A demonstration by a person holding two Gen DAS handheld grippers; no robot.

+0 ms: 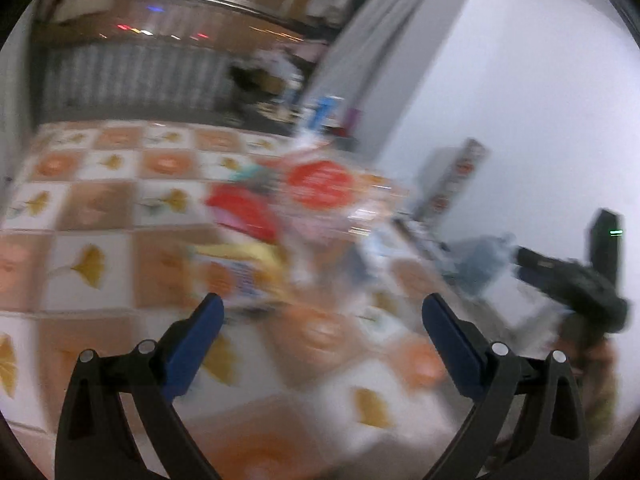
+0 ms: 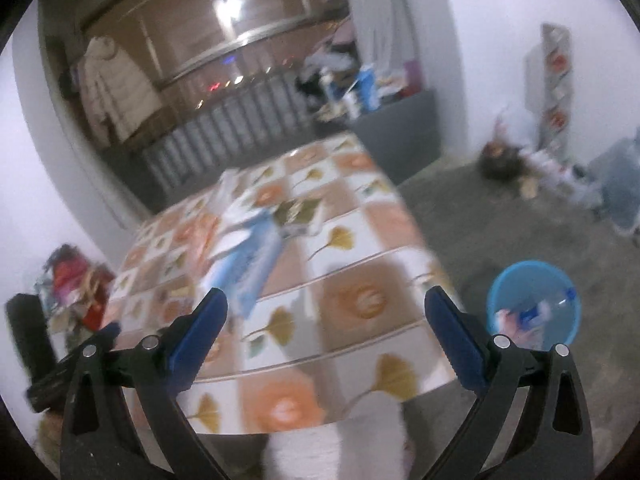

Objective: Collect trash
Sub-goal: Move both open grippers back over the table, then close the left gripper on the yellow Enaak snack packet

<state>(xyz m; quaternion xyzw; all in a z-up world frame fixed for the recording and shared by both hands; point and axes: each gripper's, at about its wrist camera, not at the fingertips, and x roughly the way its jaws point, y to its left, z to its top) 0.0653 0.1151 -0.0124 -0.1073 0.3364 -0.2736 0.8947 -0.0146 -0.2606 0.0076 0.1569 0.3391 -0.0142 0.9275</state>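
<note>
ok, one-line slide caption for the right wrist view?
Open right gripper over the patterned table, blue packet ahead, blue bin on the floor.

Leaf-patterned tablecloth (image 2: 340,240), blue bin (image 2: 534,304)

both wrist views look down over the patterned table (image 1: 92,240)

Both views are pretty smeared with motion blur, dim indoor light, a ceiling lamp (image 2: 228,10) glaring, fisheye edges bent and vignetted black.
</note>
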